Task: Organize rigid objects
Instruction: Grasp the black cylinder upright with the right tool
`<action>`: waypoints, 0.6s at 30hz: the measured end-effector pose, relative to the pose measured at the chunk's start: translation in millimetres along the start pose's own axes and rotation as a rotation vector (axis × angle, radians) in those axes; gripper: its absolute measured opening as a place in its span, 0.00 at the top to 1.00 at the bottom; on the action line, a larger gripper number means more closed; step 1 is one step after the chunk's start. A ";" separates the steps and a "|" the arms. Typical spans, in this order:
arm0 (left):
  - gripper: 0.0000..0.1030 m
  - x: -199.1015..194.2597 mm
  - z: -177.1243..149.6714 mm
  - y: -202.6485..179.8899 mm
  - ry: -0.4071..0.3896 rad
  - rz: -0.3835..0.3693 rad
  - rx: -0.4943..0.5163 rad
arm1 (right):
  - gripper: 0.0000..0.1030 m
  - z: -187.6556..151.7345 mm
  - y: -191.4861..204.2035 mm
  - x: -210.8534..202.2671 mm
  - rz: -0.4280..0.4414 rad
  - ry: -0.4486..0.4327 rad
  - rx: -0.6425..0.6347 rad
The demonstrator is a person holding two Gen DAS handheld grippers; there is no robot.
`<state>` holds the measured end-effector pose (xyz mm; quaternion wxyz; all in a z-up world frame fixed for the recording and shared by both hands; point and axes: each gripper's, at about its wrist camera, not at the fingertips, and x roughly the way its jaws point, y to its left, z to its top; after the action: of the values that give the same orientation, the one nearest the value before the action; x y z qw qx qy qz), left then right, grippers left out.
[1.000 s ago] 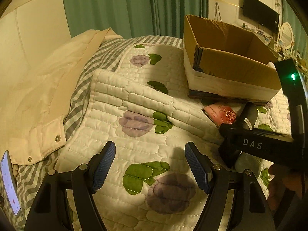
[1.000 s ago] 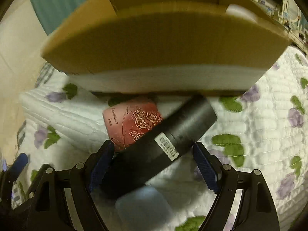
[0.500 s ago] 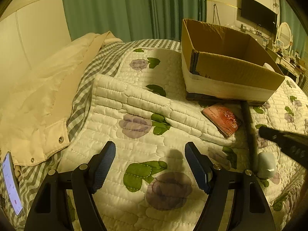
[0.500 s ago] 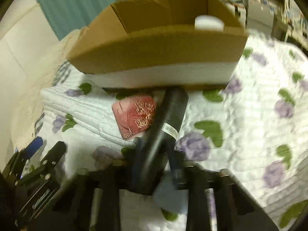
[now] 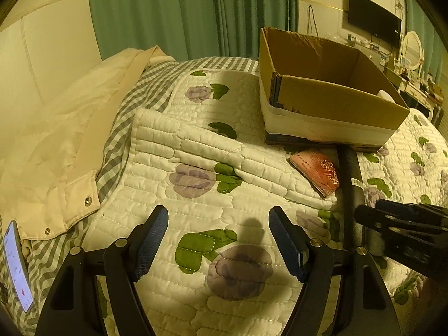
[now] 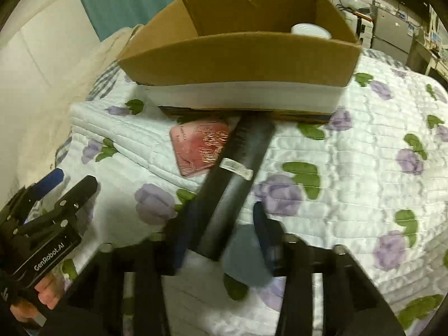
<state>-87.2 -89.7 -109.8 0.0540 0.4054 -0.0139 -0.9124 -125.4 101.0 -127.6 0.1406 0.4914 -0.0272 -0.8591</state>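
Left gripper (image 5: 218,240): jaws spread wide, nothing between them, above the quilt (image 5: 196,151). Right gripper (image 6: 221,240): jaws clamped on the near end of the black tube (image 6: 235,179), which angles forward, its far end beside the red floral case (image 6: 198,148). Beyond both stands the cardboard box (image 6: 238,58) holding a white object (image 6: 309,30).
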 end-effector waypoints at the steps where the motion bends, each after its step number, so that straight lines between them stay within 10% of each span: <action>1: 0.25 1.1 0.0 0.7 0.003 -0.001 -0.003 | 0.57 2.0 0.6 6.1 -0.009 0.006 0.005; 10: 0.25 4.4 -0.9 -0.1 0.019 -0.010 -0.007 | 0.50 22.0 -11.3 50.1 -0.009 0.035 0.070; 18: 0.25 -10.0 2.8 -11.7 0.015 -0.026 0.015 | 0.59 7.0 -13.3 0.5 -0.001 -0.045 0.048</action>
<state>-83.6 -77.0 -101.4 0.0392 0.4126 -0.0150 -0.9100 -134.5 112.9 -126.9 0.1277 0.4750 -0.0509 -0.8692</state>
